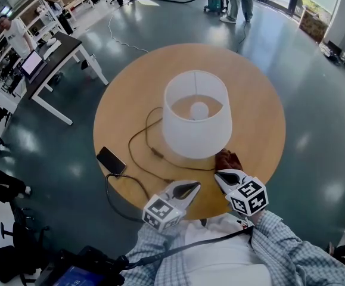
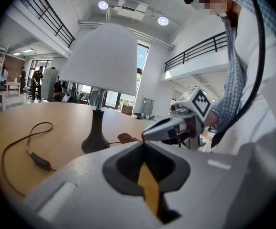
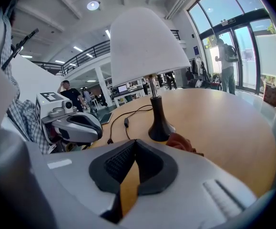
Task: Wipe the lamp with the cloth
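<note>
No readable text, no label or brand, no number or sign legible in any view

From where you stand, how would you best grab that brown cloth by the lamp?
Likely by its raised, crumpled folds, from the near side with the right gripper: the cloth lies bunched just ahead of it, lamp base behind.

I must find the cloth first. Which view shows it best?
The head view: the cloth shows clearly beside the lamp. The right gripper view hides part of it behind the right gripper; the left shows only a small patch.
</note>
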Available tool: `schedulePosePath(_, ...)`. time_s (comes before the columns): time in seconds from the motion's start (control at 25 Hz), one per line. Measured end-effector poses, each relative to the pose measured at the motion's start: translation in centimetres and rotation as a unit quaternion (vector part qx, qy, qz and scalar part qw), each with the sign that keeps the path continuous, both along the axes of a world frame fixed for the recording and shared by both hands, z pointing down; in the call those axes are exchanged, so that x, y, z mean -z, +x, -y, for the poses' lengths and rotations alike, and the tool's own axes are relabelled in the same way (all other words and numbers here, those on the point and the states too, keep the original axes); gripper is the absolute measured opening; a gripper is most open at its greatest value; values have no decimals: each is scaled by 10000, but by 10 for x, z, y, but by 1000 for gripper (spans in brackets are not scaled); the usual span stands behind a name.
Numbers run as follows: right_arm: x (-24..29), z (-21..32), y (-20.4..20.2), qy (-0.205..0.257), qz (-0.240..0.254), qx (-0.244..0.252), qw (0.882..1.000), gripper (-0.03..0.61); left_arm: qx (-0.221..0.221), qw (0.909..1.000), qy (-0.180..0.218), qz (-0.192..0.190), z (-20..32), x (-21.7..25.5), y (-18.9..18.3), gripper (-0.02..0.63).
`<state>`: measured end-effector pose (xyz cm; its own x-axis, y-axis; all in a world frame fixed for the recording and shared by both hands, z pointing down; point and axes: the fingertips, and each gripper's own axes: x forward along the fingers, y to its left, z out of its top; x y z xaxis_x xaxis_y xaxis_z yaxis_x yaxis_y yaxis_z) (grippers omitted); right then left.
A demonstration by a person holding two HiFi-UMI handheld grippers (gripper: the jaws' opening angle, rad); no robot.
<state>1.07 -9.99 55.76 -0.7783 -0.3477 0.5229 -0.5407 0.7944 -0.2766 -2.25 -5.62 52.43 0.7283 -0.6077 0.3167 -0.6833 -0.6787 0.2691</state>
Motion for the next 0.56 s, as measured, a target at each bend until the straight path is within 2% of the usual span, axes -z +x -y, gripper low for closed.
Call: schedulePosePath(0.56, -4, -3, 1, -53, -56, 67, 9999, 5, 10, 10000, -33, 4, 0, -2, 0, 5)
